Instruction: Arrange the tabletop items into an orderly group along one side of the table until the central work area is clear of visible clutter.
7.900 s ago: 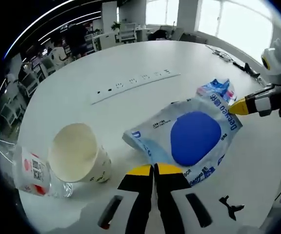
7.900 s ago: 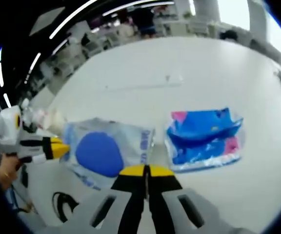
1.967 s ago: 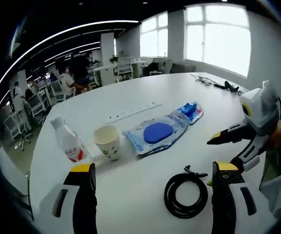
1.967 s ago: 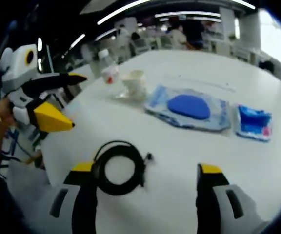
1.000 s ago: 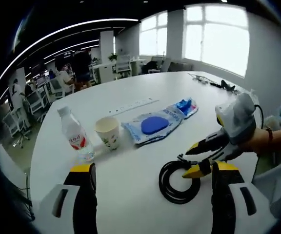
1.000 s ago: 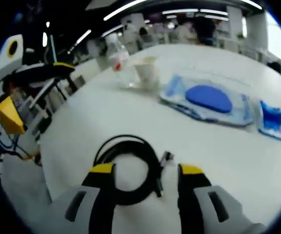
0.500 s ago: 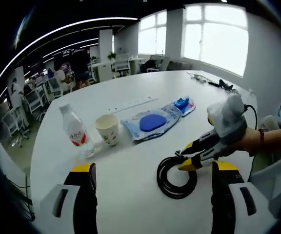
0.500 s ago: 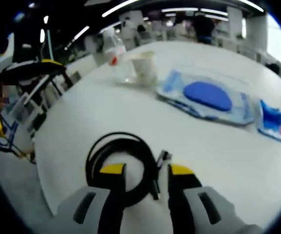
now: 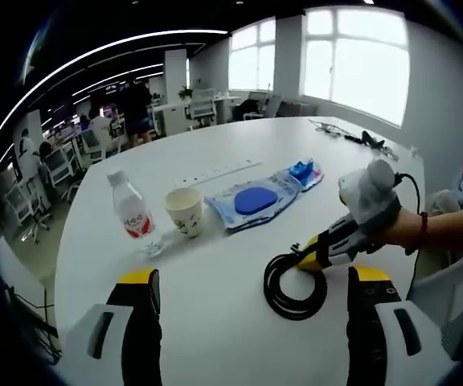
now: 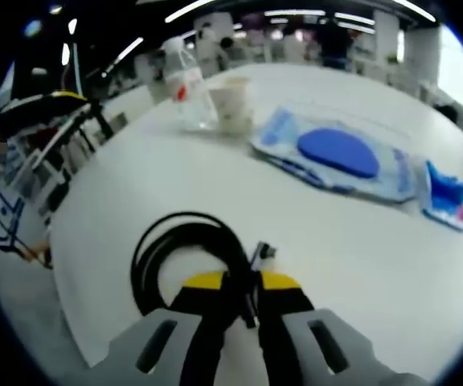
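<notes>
Cable first: your right claw (image 10: 241, 283) has its yellow tips pinched together on the coiled black cable (image 10: 185, 256), clamping the near side of the loop right where the plug end sticks out. From the left gripper view you can see that same right claw (image 9: 310, 256) sitting on the edge of the cable (image 9: 293, 281), with your hand (image 9: 412, 227) behind it and the coil lying flat on the white counter (image 9: 215, 297).

Your left claw (image 9: 251, 280) is wide open, jaws far apart at the bottom of its view, gripping nothing and hanging over the bare near part of the counter.

Rest of the stuff sits in a row further back on the counter:
- water bottle (image 9: 135, 214) with a red label, standing upright at the left end
- paper cup (image 9: 185, 211) just beside it, upright
- clear pouch with the blue oval (image 9: 256, 199) lying flat next to the cup
- small blue packet (image 9: 305, 171) at the far end, touching or nearly touching the pouch, can't quite tell

In the right gripper view the same row runs bottle (image 10: 186, 90), cup (image 10: 232, 103), pouch (image 10: 340, 157), packet (image 10: 447, 193), all well apart from the cable. A white power strip (image 9: 215, 170) lies behind the row.
</notes>
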A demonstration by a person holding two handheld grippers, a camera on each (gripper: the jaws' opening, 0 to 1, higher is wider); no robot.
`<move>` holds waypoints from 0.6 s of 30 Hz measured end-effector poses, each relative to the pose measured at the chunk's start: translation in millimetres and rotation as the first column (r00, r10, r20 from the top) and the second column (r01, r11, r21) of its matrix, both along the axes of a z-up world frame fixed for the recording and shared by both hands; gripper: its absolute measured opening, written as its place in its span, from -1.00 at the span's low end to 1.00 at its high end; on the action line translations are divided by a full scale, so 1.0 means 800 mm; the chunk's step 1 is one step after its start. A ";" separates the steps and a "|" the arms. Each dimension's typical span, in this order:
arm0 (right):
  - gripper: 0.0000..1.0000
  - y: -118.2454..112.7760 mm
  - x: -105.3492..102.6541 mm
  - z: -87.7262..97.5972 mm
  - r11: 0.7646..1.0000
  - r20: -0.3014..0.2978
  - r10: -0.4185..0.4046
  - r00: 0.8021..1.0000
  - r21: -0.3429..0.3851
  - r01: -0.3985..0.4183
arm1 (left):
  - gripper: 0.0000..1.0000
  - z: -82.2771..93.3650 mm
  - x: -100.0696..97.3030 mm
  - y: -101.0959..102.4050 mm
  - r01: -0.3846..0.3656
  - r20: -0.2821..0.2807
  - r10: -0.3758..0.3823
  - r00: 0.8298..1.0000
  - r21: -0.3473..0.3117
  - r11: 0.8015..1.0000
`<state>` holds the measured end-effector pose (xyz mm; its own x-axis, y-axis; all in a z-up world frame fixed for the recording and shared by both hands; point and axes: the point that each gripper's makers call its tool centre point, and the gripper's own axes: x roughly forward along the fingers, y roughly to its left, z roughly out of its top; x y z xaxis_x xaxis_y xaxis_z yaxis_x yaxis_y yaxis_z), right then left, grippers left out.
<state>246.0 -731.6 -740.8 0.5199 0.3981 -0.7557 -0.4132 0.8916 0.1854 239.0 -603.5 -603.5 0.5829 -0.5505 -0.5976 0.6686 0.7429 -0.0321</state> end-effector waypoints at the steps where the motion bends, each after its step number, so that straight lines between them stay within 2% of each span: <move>1: -0.80 0.000 0.000 0.000 1.000 -0.001 -0.001 1.000 0.002 0.001 | 0.95 0.000 0.000 0.001 -0.001 0.000 0.001 1.000 0.002 1.000; 9: -0.84 0.001 0.000 0.006 0.997 -0.025 -0.037 0.999 0.067 0.039 | 0.96 -0.001 -0.002 0.001 0.000 -0.008 0.000 1.000 0.000 1.000; 18: -0.85 0.001 -0.004 0.014 0.993 -0.038 -0.053 0.998 0.101 0.057 | 0.96 -0.001 -0.006 0.001 0.007 -0.008 -0.007 1.000 0.007 1.000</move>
<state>242.8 -730.7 -729.7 0.5168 0.4452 -0.7313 -0.3553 0.8886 0.2899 233.8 -602.7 -604.6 0.5744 -0.5499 -0.6064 0.6733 0.7387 -0.0321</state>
